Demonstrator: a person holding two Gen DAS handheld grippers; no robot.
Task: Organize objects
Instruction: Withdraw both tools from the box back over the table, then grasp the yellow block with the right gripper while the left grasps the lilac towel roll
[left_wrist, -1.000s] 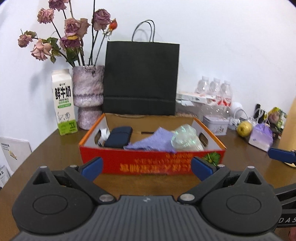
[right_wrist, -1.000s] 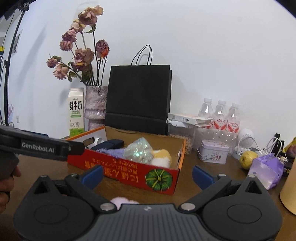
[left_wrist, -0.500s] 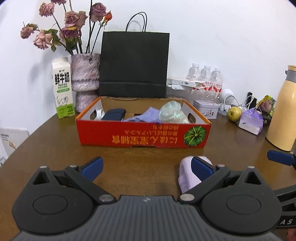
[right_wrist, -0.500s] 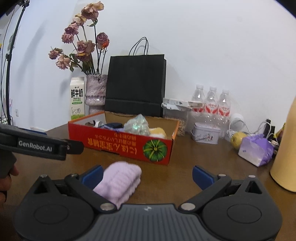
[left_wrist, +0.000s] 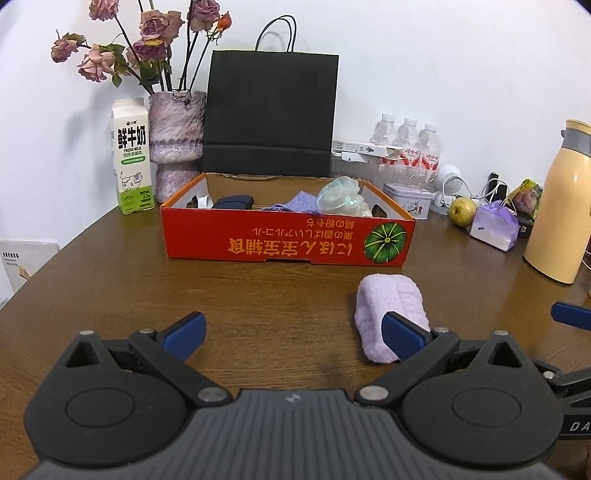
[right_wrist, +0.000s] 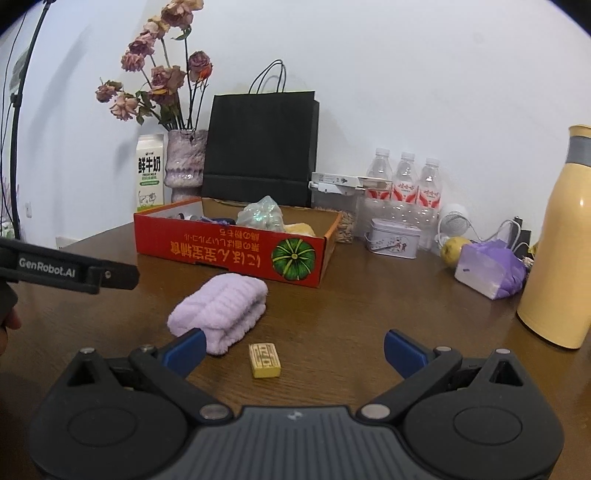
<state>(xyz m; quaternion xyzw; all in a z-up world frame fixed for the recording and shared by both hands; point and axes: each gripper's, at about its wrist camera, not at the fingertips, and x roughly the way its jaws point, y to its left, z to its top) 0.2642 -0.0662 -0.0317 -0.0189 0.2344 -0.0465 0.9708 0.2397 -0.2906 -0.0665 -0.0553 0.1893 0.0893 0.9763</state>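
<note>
A red cardboard box (left_wrist: 288, 242) (right_wrist: 229, 247) sits mid-table and holds a dark case (left_wrist: 233, 202), a purple cloth (left_wrist: 295, 202) and a clear crumpled bag (left_wrist: 341, 197) (right_wrist: 260, 216). A folded lilac towel (left_wrist: 391, 310) (right_wrist: 218, 310) lies on the table in front of the box. A small yellow block (right_wrist: 264, 360) lies beside the towel. My left gripper (left_wrist: 291, 332) is open and empty above the table, its right finger in front of the towel. My right gripper (right_wrist: 293, 349) is open and empty, with the block between its fingers.
Behind the box stand a black paper bag (left_wrist: 271, 114), a vase of dried roses (left_wrist: 177, 140) and a milk carton (left_wrist: 132, 155). At the right are water bottles (right_wrist: 406, 181), a tin (right_wrist: 393, 242), a pear (right_wrist: 452, 249), a purple pouch (right_wrist: 487, 271) and a yellow flask (right_wrist: 561, 240).
Both grippers have pulled back from the box. The lilac towel and then the yellow block have come into view in front of them. Both stay open.
</note>
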